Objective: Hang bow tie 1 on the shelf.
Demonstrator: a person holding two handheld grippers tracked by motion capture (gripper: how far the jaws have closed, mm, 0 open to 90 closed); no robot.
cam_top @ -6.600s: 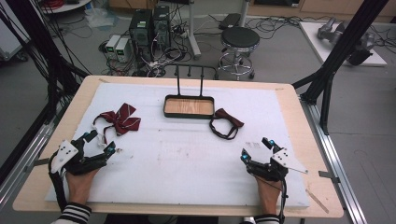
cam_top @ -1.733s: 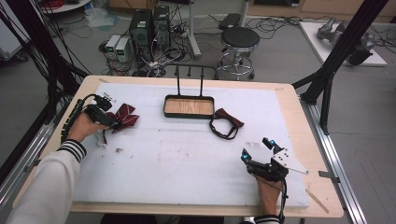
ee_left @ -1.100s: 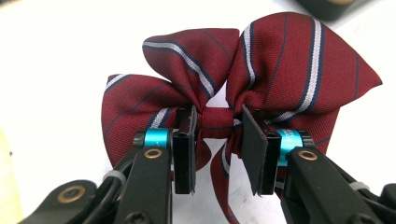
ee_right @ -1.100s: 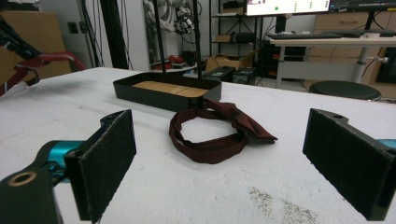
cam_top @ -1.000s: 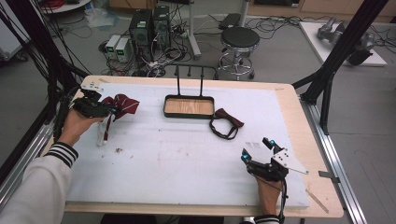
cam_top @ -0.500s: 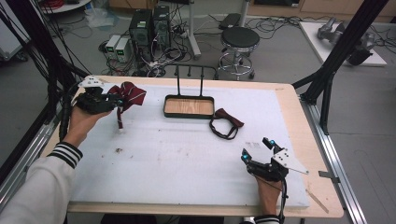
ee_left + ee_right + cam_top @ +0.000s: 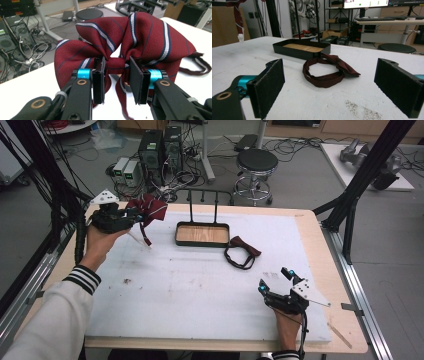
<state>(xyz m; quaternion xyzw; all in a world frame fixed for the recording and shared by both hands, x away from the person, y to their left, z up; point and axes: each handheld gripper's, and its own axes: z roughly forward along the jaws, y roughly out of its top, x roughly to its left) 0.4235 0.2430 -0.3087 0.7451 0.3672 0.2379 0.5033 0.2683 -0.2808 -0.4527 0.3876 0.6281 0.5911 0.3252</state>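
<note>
- Our left tool (image 7: 131,218) is clamped on the striped bow tie (image 7: 149,209); in the left gripper view the two black pads (image 7: 98,80) press the knot at the middle of the striped bow tie (image 7: 140,37) from either side.
- The bow tie is dark red with thin white and navy stripes, and both of its wings fan out above the jaws.
- In the high view we hold it clear of the table (image 7: 200,285), over the far left corner, with its strap hanging loose below the tool.
- Our left hand (image 7: 97,242) wears a striped cuff, and the forearm comes in from the lower left.
- Our right tool (image 7: 274,281) rests on the table near the front right edge, its jaws spread wide with nothing between them.
- In the right gripper view the wide gap of the right tool (image 7: 329,87) frames the plain bow tie (image 7: 329,71), which lies flat on the table with its strap looped in a ring.
- The plain bow tie (image 7: 242,252) sits just in front of the right end of the tray (image 7: 202,235), near it; we cannot tell whether they touch.
- The tray is black with a wooden floor, and thin black posts rise from its back edge.
- The tray (image 7: 299,50) lies well apart from both tools.
</note>
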